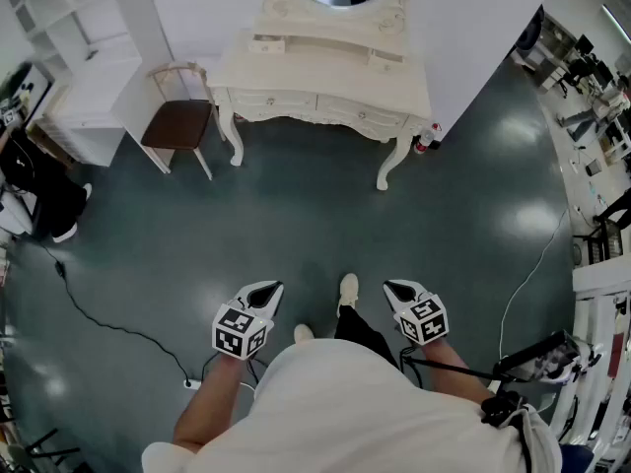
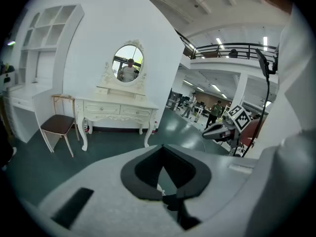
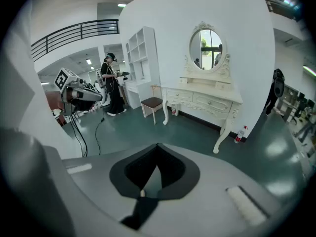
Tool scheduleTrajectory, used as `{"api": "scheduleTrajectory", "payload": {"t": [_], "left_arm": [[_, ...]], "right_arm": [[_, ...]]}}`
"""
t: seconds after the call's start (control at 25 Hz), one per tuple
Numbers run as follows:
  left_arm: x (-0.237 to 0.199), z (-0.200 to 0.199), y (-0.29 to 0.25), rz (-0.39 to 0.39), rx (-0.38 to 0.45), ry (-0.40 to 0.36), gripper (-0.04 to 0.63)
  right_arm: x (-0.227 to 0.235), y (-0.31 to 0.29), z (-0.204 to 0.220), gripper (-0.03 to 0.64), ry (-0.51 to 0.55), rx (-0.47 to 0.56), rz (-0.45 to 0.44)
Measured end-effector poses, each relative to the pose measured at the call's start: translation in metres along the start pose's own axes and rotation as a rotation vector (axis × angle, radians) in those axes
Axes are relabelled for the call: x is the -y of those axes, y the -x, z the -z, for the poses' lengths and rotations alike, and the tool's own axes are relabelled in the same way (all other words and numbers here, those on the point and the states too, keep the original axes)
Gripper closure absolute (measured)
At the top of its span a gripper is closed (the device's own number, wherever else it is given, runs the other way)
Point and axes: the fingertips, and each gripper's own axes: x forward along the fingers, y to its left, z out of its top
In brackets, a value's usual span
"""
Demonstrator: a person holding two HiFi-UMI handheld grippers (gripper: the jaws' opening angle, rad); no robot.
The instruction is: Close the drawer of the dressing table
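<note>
- Left claw (image 1: 266, 292) and right claw (image 1: 396, 290): both pressed together, empty.
- Dressing table (image 1: 325, 67) is well away. I'd walk up first, then push the drawer front squarely.

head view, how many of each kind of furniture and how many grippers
dressing table: 1
chair: 1
shelf unit: 1
grippers: 2 (left gripper, right gripper)
total: 5
</note>
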Motion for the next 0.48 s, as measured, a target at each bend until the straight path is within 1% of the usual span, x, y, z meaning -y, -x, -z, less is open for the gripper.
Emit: {"api": "scheduleTrajectory", "payload": {"t": [0.16, 0.32, 0.48], "left_arm": [[0.018, -0.010, -0.004, 0.029, 0.008, -0.045, 0.592], [0.033, -0.011, -0.008, 0.062, -0.008, -0.095, 0.594], [0.035, -0.007, -0.018, 0.077, -0.027, -0.084, 0.592]], "right_arm": [[0.001, 0.000, 0.006, 0.617, -0.022, -0.001, -0.007], [0.005, -0.001, -0.008, 0.618, 0.001, 0.024, -0.005], [0.009, -0.006, -0.013, 0.618, -0.002, 0.029, -0.009]]}}
